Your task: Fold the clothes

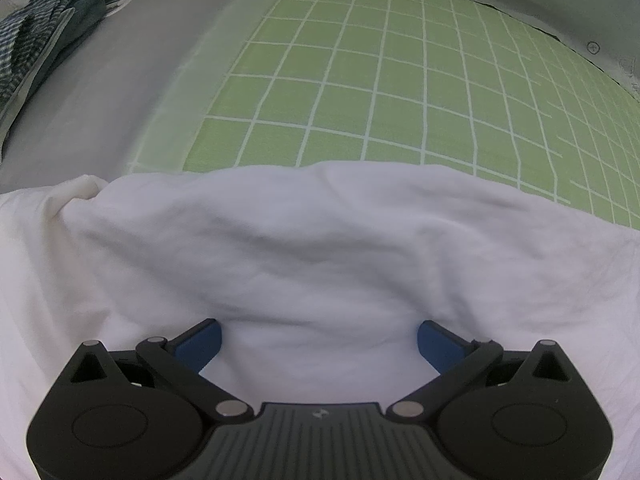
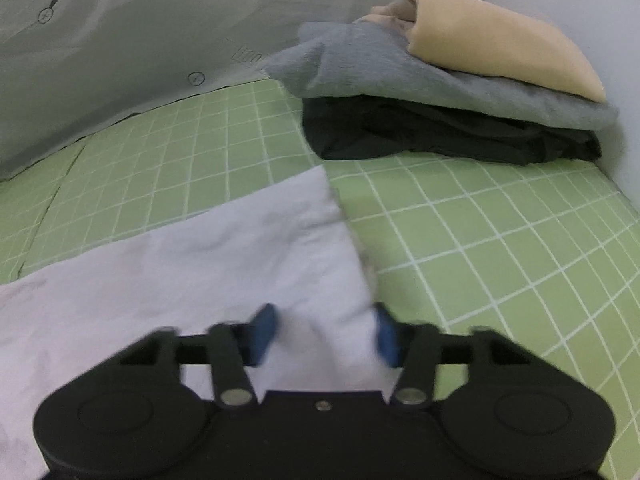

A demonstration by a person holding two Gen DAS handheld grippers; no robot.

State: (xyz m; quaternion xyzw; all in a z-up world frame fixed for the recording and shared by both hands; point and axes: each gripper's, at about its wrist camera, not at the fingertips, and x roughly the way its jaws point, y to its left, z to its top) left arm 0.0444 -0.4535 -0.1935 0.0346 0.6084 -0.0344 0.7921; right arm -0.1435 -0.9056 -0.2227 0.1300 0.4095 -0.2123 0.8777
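1. Left wrist view: the left gripper has its jaws spread wide, with nothing between the blue pads.
2. A white garment lies directly under and ahead of the left gripper, bunched into soft folds. Its far edge ends on the green checked sheet.
3. Far to the left of this gripper lies a striped cloth.
4. Right wrist view: the right gripper is partly open. A corner of the white garment sits between its pads; contact cannot be determined because of blur.
5. Ahead and to the right of the right gripper stands a stack: a black garment at the bottom, a grey garment above, and a beige garment on top.
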